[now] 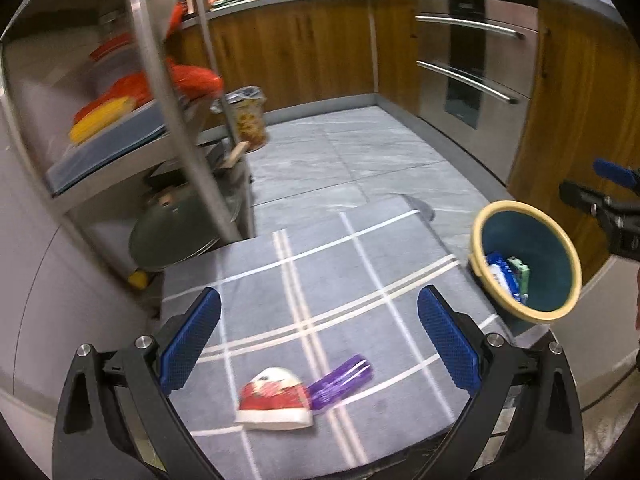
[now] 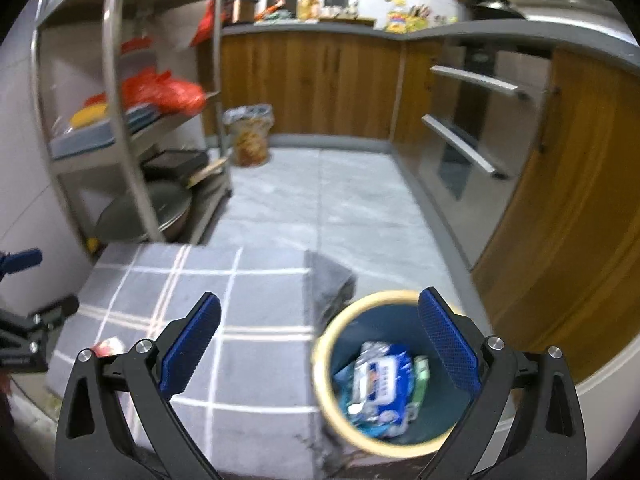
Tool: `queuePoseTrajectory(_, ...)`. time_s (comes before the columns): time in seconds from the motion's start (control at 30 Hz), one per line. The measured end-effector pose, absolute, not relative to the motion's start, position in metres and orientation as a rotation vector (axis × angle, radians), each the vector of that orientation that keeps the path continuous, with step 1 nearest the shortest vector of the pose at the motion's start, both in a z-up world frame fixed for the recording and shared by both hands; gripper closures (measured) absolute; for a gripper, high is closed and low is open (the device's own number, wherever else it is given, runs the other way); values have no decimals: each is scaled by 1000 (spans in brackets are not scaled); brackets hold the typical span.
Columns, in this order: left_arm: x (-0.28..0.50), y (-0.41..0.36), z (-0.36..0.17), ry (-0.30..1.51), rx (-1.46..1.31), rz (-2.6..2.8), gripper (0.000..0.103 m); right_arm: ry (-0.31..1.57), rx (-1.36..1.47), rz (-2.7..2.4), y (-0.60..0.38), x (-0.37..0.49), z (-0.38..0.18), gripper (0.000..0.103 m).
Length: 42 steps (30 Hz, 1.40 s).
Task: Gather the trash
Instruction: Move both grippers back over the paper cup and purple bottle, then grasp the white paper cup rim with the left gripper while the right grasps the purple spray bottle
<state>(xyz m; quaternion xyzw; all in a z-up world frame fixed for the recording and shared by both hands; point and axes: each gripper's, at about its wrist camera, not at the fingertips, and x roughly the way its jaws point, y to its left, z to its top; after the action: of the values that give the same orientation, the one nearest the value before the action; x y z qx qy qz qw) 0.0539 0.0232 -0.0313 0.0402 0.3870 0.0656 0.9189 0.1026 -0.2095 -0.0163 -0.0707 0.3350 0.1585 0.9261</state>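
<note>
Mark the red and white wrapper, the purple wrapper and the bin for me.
red and white wrapper (image 1: 274, 398), left wrist view, middle of its red face.
purple wrapper (image 1: 340, 386), left wrist view, middle of its length.
bin (image 2: 322, 364), right wrist view, left side of its cream rim.

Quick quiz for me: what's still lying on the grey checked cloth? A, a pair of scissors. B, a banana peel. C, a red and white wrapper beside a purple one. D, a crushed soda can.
C: the left wrist view shows a red and white wrapper next to a purple wrapper on the checked cloth, not yet in the bin.
</note>
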Motion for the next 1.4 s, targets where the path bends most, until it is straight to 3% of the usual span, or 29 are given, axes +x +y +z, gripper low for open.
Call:
queuePoseTrajectory(0.53, 7, 144, -97, 954, -50, 303, 6, 840, -147, 548, -84, 94, -57, 5)
queuePoseTrajectory(1.0, 20, 125, -177, 1174, 146, 171, 8, 939, -173, 546, -41, 113, -81, 5)
queuePoseTrajectory(1.2, 34, 108, -187, 1199, 187, 101, 37, 971, -195, 547, -48, 125, -94, 5)
queuePoseTrajectory(1.3, 43, 99, -186, 1193, 219, 67, 66, 986, -197, 551, -53, 133, -100, 5)
queuePoseTrajectory(1.37, 49, 95, -182, 1190, 227, 49, 91, 995, -205, 557, -55, 138, -104, 5)
queuePoseTrajectory(1.4, 53, 94, -178, 1185, 223, 41, 95, 999, -214, 567, -56, 140, -106, 5)
